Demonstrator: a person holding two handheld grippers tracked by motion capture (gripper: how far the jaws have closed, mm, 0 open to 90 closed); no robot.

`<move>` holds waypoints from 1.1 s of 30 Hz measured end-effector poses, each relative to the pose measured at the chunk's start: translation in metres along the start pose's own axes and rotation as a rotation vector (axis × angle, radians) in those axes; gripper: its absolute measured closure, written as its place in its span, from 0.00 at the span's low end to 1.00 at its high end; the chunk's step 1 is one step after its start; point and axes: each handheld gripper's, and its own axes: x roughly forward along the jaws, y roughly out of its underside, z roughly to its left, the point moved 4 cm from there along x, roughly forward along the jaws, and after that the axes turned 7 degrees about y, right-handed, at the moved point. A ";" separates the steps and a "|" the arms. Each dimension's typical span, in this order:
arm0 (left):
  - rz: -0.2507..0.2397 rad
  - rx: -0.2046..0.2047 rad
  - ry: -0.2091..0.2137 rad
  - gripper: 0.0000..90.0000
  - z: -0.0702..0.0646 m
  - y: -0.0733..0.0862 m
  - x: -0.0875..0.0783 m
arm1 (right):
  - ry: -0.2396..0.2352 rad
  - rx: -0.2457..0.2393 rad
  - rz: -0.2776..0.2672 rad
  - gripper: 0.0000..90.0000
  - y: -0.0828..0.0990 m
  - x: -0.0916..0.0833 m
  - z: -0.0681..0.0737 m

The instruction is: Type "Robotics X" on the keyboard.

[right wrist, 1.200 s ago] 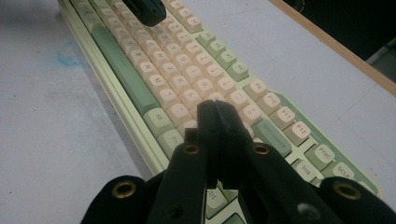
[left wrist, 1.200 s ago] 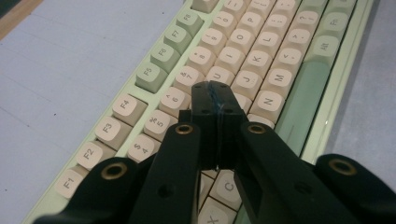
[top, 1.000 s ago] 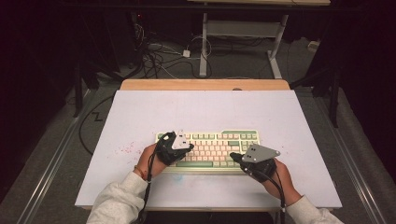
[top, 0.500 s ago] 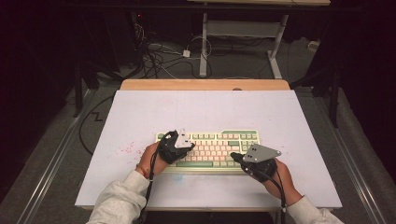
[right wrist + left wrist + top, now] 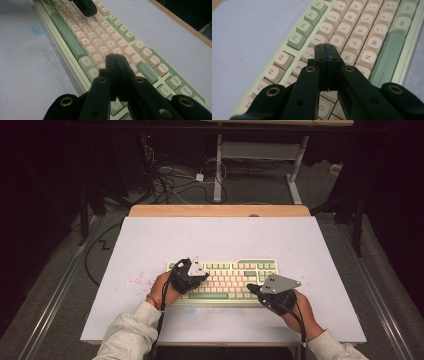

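Two closed grippers sit over one keyboard, which lies near the front edge of the white table, a little right of centre. From the high view I see its pale green case and cream keys as a flat block; the left gripper view gives me legends, with my left gripper pressed together, nothing between the jaws, its tip above the keys around 6 and Y. The right gripper view looks along the board from its right end: my right gripper is likewise pressed together over the keys near the long green space bar, with the other gripper's black tip far up the rows. Both forearms in light sleeves come in low, hands angled inward. Keycaps look matte and rounded; the tabletop carries faint pink and blue smudges.
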 end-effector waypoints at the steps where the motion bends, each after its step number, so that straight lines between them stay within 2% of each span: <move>1: 0.004 0.001 0.001 0.97 0.000 0.000 0.000 | 0.000 0.001 0.001 1.00 0.000 0.000 0.000; 10: 0.022 -0.004 0.003 0.97 0.002 0.001 0.003 | -0.001 -0.001 0.002 1.00 0.000 0.000 0.000; 19: 0.000 -0.021 -0.021 0.97 0.006 0.001 0.000 | 0.000 0.001 0.003 1.00 0.001 0.000 0.000; 31: 0.009 -0.014 -0.006 0.97 0.003 0.000 0.002 | 0.001 0.001 0.007 1.00 0.001 0.000 -0.001; 33: 0.030 -0.007 0.003 0.97 0.002 0.000 0.004 | 0.001 -0.002 0.008 1.00 0.001 0.000 -0.001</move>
